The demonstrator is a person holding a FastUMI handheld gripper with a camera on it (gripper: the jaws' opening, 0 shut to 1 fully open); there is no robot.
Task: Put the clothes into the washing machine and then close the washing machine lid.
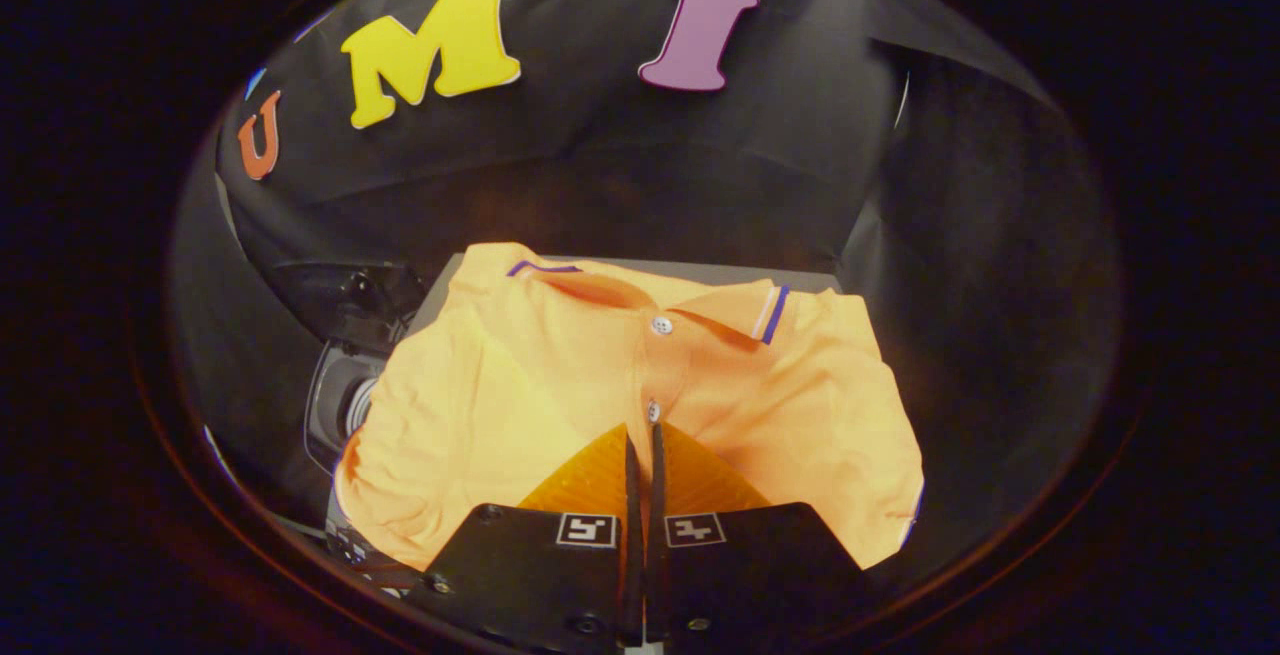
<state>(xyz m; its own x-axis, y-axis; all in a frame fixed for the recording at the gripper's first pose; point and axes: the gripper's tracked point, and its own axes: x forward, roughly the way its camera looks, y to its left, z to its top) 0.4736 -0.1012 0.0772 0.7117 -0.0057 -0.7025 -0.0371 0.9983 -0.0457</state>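
Observation:
An orange polo shirt (520, 405) with a striped collar and white buttons lies spread flat on a grey surface (700, 273), collar pointing away from me. My gripper (641, 435) is shut, its fingers pressed almost together with just a thin slit between them. The fingertips (632, 445) sit over the shirt's button placket, just below the lower button. The cloth around them looks flat, and I cannot make out any fold pinched between them. To the left of the shirt stands a dark washing machine (340, 400) with a raised dark lid (350, 300); the shirt's sleeve hides part of it.
Black booth cloth (620, 175) hangs close behind the grey surface and wraps round on the right. The shirt's right sleeve (890, 475) droops over the surface's edge.

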